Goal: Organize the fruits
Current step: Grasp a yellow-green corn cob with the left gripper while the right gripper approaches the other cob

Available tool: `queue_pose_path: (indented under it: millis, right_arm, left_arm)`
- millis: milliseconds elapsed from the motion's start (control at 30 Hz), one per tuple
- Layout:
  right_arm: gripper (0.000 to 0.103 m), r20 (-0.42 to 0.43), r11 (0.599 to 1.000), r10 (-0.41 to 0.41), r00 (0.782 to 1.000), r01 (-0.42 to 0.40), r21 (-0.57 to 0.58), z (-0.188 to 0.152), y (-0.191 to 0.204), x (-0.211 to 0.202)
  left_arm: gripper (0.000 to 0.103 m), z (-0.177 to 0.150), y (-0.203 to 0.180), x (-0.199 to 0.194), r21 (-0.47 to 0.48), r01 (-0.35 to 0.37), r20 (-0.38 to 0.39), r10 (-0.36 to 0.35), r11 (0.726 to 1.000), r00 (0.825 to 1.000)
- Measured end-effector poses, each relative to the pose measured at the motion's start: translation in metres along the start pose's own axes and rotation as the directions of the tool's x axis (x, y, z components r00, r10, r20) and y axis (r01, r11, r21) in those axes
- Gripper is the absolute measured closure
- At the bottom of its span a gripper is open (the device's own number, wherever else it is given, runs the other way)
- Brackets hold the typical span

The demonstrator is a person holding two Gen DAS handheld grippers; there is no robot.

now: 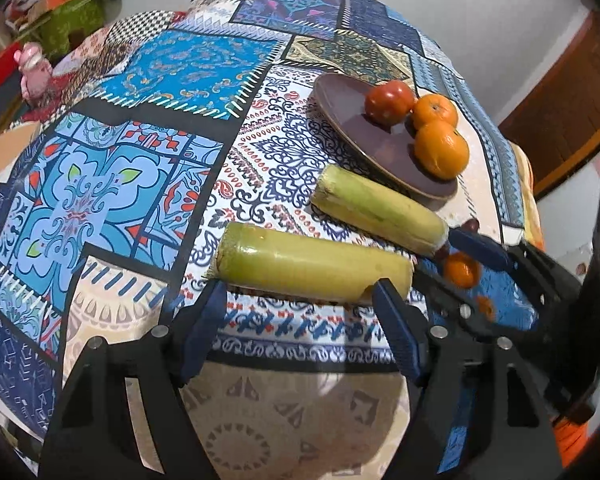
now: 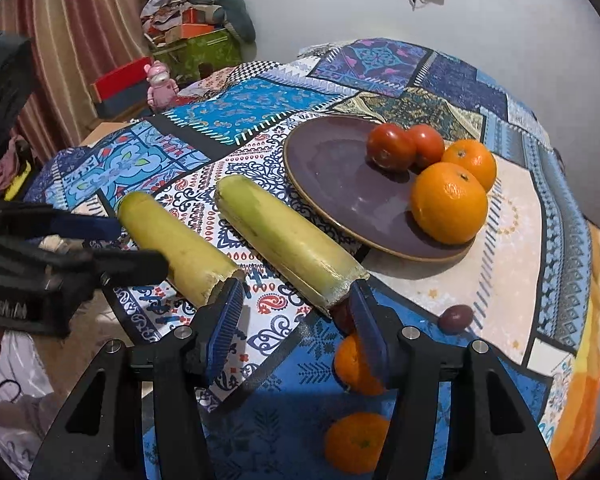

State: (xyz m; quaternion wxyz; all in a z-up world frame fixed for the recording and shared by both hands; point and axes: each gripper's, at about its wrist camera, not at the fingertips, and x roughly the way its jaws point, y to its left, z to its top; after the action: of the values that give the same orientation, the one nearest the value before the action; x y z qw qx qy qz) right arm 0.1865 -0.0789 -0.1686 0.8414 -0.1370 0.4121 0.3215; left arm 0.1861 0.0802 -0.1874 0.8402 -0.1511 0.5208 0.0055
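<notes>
The tabletop (image 2: 228,120), under a patchwork cloth, is carrying a purple plate (image 2: 332,172) already holding two tomatoes and two oranges. Two pale green stalks are lying just beside it: the near stalk (image 1: 312,264) is sitting between the wide-open, empty left claw (image 1: 300,300), so closing on it looks next. The right claw (image 2: 296,300) is gaping empty by the far stalk (image 2: 288,240), with loose oranges (image 2: 356,440) nearby.

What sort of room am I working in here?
Most likely a lived-in home room: a table under a patchwork cloth, striped curtains, a heap of boxes and clutter against the wall, and a pink toy beside it.
</notes>
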Motion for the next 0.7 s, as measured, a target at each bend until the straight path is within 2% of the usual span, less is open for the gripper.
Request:
queue_pose_path:
  millis: [167, 467, 700]
  right_arm:
    - [0.049, 0.002, 0.999, 0.0, 1.0, 0.0, -0.034, 0.0, 0.001, 0.001]
    - [0.05, -0.009, 0.999, 0.027, 1.0, -0.027, -0.043, 0.002, -0.001, 0.002]
    - [0.05, -0.027, 0.999, 0.021, 0.999, -0.02, 0.031, 0.003, -0.025, 0.001]
  left_arm:
    - [0.027, 0.012, -0.001, 0.004, -0.023, -0.003, 0.014, 0.004, 1.0, 1.0]
    - [0.02, 0.031, -0.014, 0.019, -0.011, -0.098, 0.081, 0.099, 0.995, 0.992]
    - [0.017, 0.039, -0.013, 0.034, -0.004, -0.103, 0.049, 0.103, 0.995, 0.993]
